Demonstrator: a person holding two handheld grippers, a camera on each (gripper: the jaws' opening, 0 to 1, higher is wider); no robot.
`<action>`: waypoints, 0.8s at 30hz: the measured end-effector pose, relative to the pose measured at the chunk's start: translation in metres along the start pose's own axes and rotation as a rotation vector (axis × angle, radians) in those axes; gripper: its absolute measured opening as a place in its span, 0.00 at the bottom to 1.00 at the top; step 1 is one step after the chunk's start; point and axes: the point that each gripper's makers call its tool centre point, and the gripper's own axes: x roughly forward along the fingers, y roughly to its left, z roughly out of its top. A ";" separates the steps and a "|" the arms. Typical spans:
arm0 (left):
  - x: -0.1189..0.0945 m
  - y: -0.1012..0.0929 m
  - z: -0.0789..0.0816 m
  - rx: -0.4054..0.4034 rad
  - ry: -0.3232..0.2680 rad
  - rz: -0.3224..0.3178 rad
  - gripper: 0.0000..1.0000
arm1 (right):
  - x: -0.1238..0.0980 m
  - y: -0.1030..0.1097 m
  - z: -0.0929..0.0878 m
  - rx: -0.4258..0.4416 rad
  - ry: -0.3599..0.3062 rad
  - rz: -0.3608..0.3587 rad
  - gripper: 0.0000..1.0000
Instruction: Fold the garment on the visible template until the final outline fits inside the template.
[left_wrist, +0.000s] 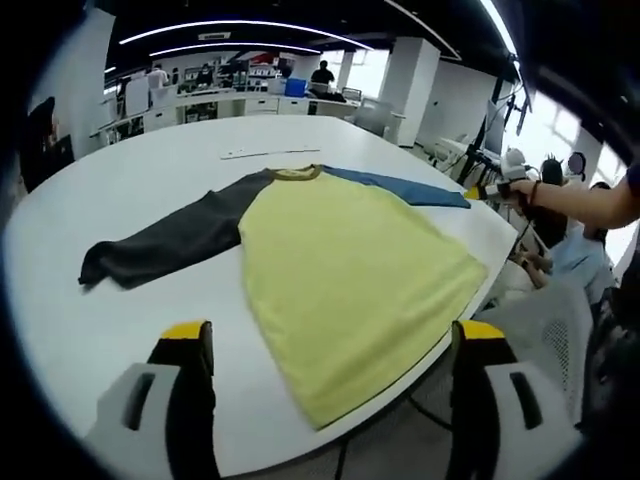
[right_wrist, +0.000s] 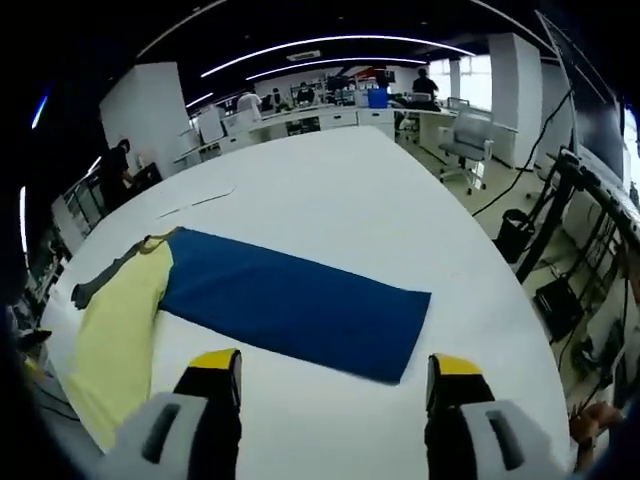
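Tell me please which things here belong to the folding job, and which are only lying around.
For the job:
- garment, spread flat: yellow body, dark grey sleeve, blue sleeve
- white table under it
- left gripper and right gripper, both open

Just lying about:
- thin pale strip beyond the collar
- office chair
- background desks

Large white table (left_wrist: 120, 190), shirt (left_wrist: 340, 260) spread flat on it, yellow body, dark grey sleeve (left_wrist: 165, 245) out one side, blue sleeve (right_wrist: 295, 305) out the other, thin pale strip (left_wrist: 270, 153) beyond the collar
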 end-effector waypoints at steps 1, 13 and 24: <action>0.000 0.001 0.000 -0.001 -0.001 0.004 0.95 | 0.003 -0.005 0.000 -0.003 0.000 -0.013 0.68; -0.003 0.005 0.009 0.012 -0.024 0.029 0.90 | 0.013 -0.035 -0.011 0.005 0.051 -0.126 0.32; -0.008 0.008 -0.001 0.003 -0.002 0.048 0.87 | 0.012 -0.035 -0.011 0.081 0.087 -0.200 0.11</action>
